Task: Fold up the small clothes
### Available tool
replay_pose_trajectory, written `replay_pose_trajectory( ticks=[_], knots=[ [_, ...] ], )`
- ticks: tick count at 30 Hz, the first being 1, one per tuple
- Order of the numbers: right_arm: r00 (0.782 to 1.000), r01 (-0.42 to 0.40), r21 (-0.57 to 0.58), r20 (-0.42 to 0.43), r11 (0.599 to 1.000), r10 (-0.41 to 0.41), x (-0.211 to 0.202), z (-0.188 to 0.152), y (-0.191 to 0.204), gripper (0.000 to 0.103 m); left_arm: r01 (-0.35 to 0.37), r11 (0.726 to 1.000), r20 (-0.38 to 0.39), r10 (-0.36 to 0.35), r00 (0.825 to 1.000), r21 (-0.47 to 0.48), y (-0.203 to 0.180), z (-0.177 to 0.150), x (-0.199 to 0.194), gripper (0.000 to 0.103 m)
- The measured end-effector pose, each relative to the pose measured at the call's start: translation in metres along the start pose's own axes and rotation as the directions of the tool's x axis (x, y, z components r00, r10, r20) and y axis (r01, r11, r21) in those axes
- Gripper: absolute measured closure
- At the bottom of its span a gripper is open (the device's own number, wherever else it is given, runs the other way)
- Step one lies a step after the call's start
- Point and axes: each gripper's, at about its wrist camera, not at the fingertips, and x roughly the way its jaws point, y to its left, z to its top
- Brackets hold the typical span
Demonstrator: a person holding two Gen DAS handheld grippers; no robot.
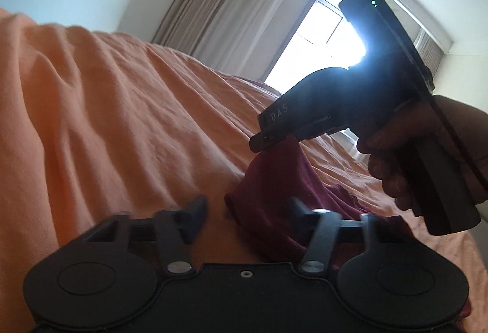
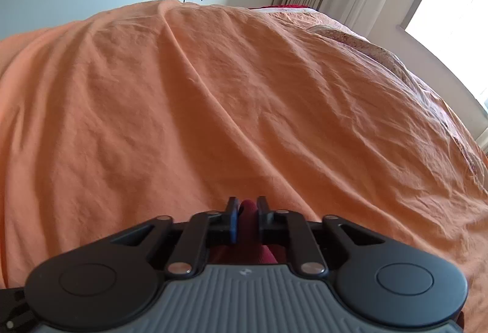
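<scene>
— Item one?
— Maroon garment [image 1: 274, 180], small, soft knit. It lies on the bed, part raised: one end hangs from the right gripper [image 1: 259, 143], the rest trails down onto the orange bedsheet [image 1: 122, 119] towards the left gripper [image 1: 247, 208].

— State of the right gripper?
— Clamped together on a fold of the maroon cloth; from its own camera the red fabric shows pinched between the two pads [image 2: 233, 217]. A hand [image 1: 396, 168] holds its handle.

— And the left?
— Jaws apart, partly closed in. The cloth's lower edge sits between and just beyond the fingers, nearer the right-hand finger [image 1: 300, 204]; I cannot tell that either pad presses on it.

— The axis?
— Runs from the raised pinch down towards the left gripper, which is the nearer to the loose end. My judgement: the fold depends on the left taking that low edge while the right keeps the top.

— Surroundings?
— Curtains [image 1: 231, 12], bright window [image 1: 320, 43], pale wall.
</scene>
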Motion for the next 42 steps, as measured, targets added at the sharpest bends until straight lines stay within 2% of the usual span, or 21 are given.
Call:
replay_pose_trajectory(
  ticks=[1,2,4,6,8,9,12,16,18,20,24,26,30,33,36,42],
  knots=[
    [1.000,-0.021,0.058,0.018,0.998,0.020,-0.003,0.000,-0.005,0.094,0.012,1.000,-0.010,-0.012,1.000,-0.015,0.003,0.000,0.001,0.079],
    [0.998,-0.053,0.133,0.035,0.990,0.049,-0.007,0.000,-0.013,0.095,0.022,0.999,-0.017,-0.023,1.000,-0.030,0.006,-0.001,0.002,0.085],
    [0.991,-0.128,0.312,0.080,0.942,0.108,-0.012,0.002,-0.034,0.095,0.040,0.998,-0.007,-0.040,0.999,-0.044,0.009,-0.002,0.000,0.091],
    [0.982,-0.185,0.449,0.124,0.874,0.144,-0.015,0.000,-0.053,0.096,0.047,0.998,0.013,-0.047,0.999,-0.028,0.007,-0.003,-0.004,0.093],
    [0.970,-0.236,0.513,0.178,0.825,0.166,-0.018,-0.003,-0.065,0.097,0.053,0.999,0.031,-0.052,0.998,-0.005,0.004,-0.004,-0.007,0.094],
    [0.963,-0.256,0.518,0.210,0.816,0.169,-0.020,-0.004,-0.068,0.100,0.058,0.998,0.040,-0.058,0.998,0.003,0.004,-0.006,-0.011,0.094],
    [0.951,-0.264,0.468,0.275,0.843,0.144,-0.031,0.001,-0.072,0.101,0.058,0.998,0.043,-0.058,0.997,0.009,0.004,-0.008,-0.013,0.095],
    [0.946,-0.260,0.411,0.292,0.874,0.145,-0.042,-0.001,-0.074,0.096,0.046,0.999,0.015,-0.046,0.999,-0.022,0.007,-0.010,-0.010,0.095],
    [0.945,-0.262,0.404,0.290,0.876,0.149,-0.045,-0.009,-0.079,0.084,0.049,0.998,0.007,-0.049,0.999,-0.044,0.011,-0.009,-0.008,0.095],
    [0.944,-0.262,0.377,0.290,0.888,0.155,-0.049,-0.023,-0.083,0.053,0.053,0.997,0.007,-0.052,0.999,-0.049,0.012,-0.009,-0.009,0.094],
    [0.958,-0.193,0.309,0.266,0.931,0.110,-0.066,-0.073,-0.092,0.042,0.055,0.997,0.008,-0.054,0.998,-0.054,0.012,-0.007,-0.007,0.094],
    [0.966,-0.096,0.267,0.259,0.959,0.025,-0.079,-0.108,-0.097,0.034,0.056,0.996,0.002,-0.056,0.998,-0.063,0.013,-0.006,-0.007,0.093],
    [0.969,0.093,0.204,0.205,0.975,-0.136,-0.100,-0.190,-0.108,0.031,0.055,0.995,-0.009,-0.056,0.998,-0.079,0.015,-0.004,-0.007,0.091],
    [0.951,0.234,0.200,0.155,0.951,-0.267,-0.115,-0.255,-0.126,0.030,0.056,0.994,-0.014,-0.057,0.998,-0.089,0.016,-0.006,-0.002,0.090],
    [0.924,0.296,0.284,0.156,0.912,-0.349,-0.133,-0.303,-0.149,0.029,0.053,0.994,-0.016,-0.054,0.998,-0.095,0.016,-0.007,-0.001,0.089],
    [0.906,0.302,0.402,0.162,0.864,-0.392,-0.159,-0.351,-0.175,0.029,0.037,0.995,-0.023,-0.039,0.999,-0.090,0.015,-0.005,0.003,0.088]
  ],
)
